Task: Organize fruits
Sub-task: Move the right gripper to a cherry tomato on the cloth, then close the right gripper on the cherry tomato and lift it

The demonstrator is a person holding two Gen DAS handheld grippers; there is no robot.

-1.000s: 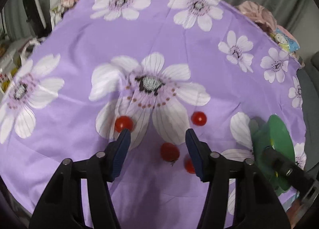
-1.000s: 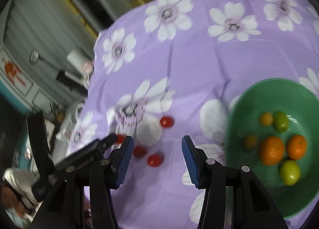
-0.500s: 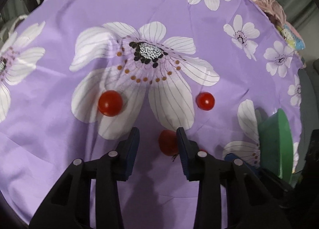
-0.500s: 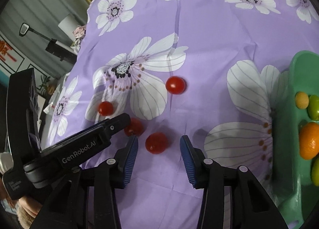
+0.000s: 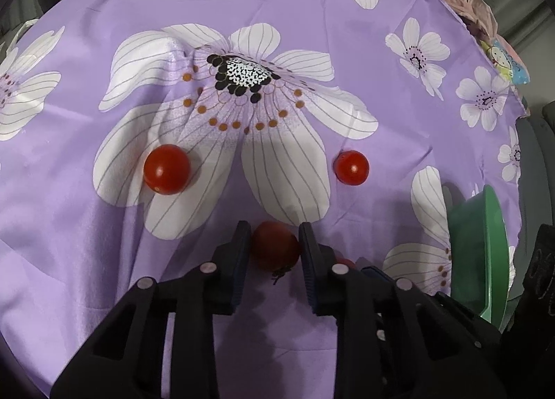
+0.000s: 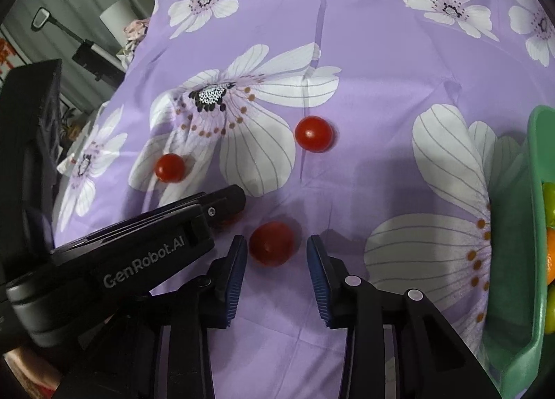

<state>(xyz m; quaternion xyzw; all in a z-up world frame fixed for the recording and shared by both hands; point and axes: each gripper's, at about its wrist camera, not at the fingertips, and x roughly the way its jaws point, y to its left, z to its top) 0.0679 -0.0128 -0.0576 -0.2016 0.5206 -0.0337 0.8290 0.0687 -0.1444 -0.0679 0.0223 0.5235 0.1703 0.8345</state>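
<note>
Left gripper is pitched steeply down at the cloth, jaws just closed and now clamped on a cherry tomato low in the centre of the left wrist view, both pads pressing its sides. Right gripper is tipped down too, jaws closing in, with a second cherry tomato between them; a sliver of cloth still shows beside the right pad, so no grip there. The left gripper's black body crosses the lower left of the right wrist view, just beside the right one. Two loose tomatoes sit above on the purple flowered tablecloth. The green bowl hugs the right edge, holding citrus; open cloth stretches toward the top.
</note>
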